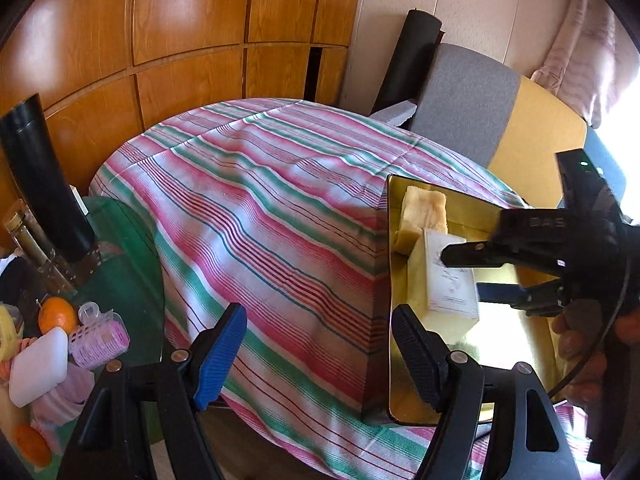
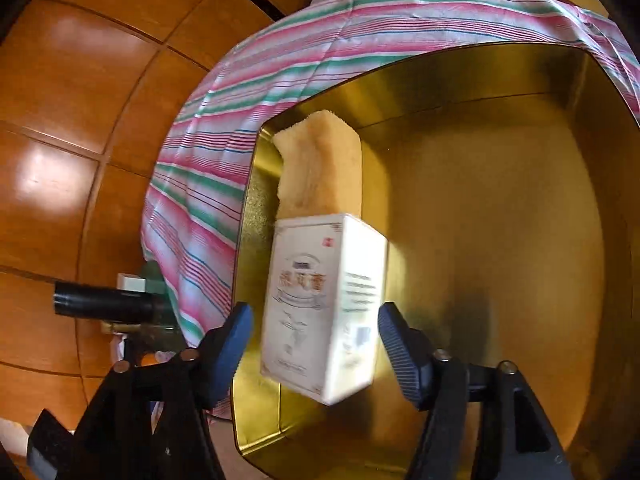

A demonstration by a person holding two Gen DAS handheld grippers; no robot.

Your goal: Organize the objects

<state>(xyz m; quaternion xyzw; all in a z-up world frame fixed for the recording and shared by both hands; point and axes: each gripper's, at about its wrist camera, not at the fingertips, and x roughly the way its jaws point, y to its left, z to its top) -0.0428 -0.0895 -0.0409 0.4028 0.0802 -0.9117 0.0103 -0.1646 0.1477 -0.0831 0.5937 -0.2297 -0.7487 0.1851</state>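
The left gripper (image 1: 316,354) points down at the striped cloth (image 1: 260,216) that covers the desk, beside the near left wall of the gold tin (image 1: 390,280). Its fingers (image 1: 222,354) stand well apart with nothing between them.

The right gripper (image 2: 316,354) tilts steeply down into the tin (image 2: 500,240). In the left wrist view it reaches in from the right, with a bare hand (image 1: 580,340) behind it. Its fingers (image 2: 228,350) are open around the white box (image 2: 320,312), with a clear gap on each side, so the pads do not press on it. The box looks blurred and leans inside the tin near the left wall.

Just beyond the box, a yellow sponge (image 2: 320,168) stands in the tin's far left corner, against the wall.

Off to the left, on a green glass surface (image 1: 128,280), lie an orange (image 1: 57,314), a white case (image 1: 38,366), pink hair rollers (image 1: 100,342) and a black flask (image 1: 44,184). Wooden panels (image 1: 180,32) rise behind.
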